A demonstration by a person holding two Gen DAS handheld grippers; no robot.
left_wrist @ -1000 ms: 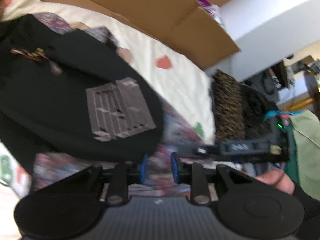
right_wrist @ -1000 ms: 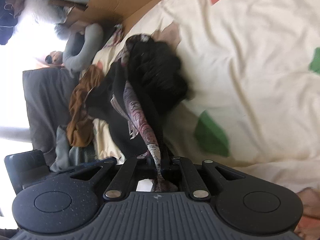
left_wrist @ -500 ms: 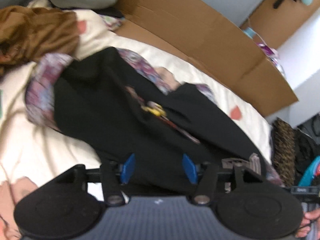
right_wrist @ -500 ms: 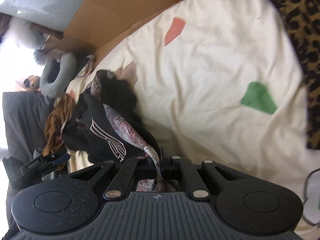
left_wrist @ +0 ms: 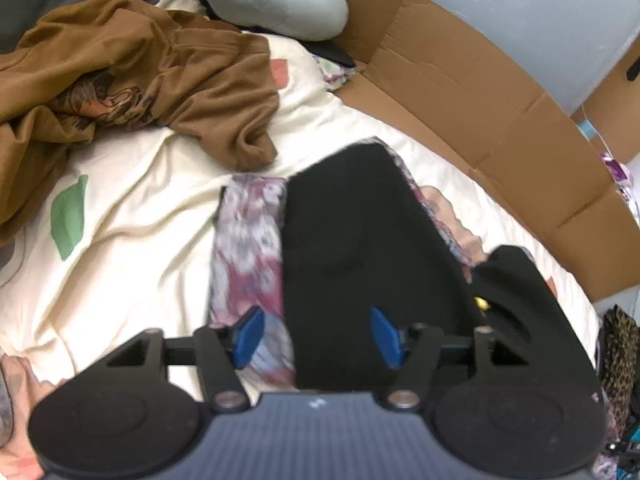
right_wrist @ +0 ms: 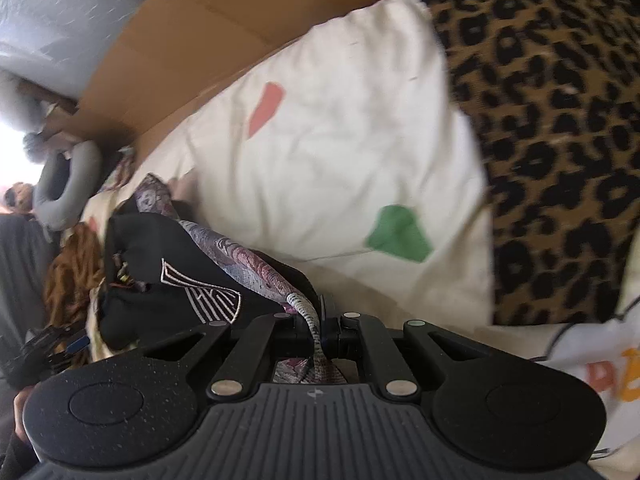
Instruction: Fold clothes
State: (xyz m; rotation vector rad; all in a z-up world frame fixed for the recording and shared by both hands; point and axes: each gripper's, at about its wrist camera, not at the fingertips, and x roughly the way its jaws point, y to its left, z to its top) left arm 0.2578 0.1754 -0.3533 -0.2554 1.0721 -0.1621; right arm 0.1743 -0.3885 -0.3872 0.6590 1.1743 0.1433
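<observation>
**Right tool gripping the patterned hem, left tool spreading over the black garment**

While the right tool (right_wrist: 318,326) is pinching the patterned edge of the black garment (right_wrist: 176,280) hard between its closed jaws, the left tool (left_wrist: 316,336) is hovering over the same piece with its jaws opening, and nothing is being pressed between its blue pads (left_wrist: 250,334). The garment (left_wrist: 360,248) is lying on the cream bedspread (left_wrist: 132,208), stretched out long, its flowery lining (left_wrist: 248,240) showing along one side. Beside it, a brown top (left_wrist: 132,64) is sitting crumpled and untouched, and a leopard-print blanket (right_wrist: 560,140) is covering the far end of the bed, with a cardboard box (left_wrist: 480,100) running along the bed's far side.

By the look of it, this is the laying-out step: one end is being held taut by the right tool, and the left one is lining up for a fresh hold. The fold itself is not looking done yet, since the cloth is lying bunched and uneven near the collar.

What the next move is asking for, I reckon, is a clean bite by the left tool on the near edge, catching both the black layer and the lining together, so the two hands can pull the piece flat. The risk is grabbing only the lining, or scooping up the bedspread underneath. The cloth is looking soft and slippery, so a deep, square pinch is going to matter.
</observation>
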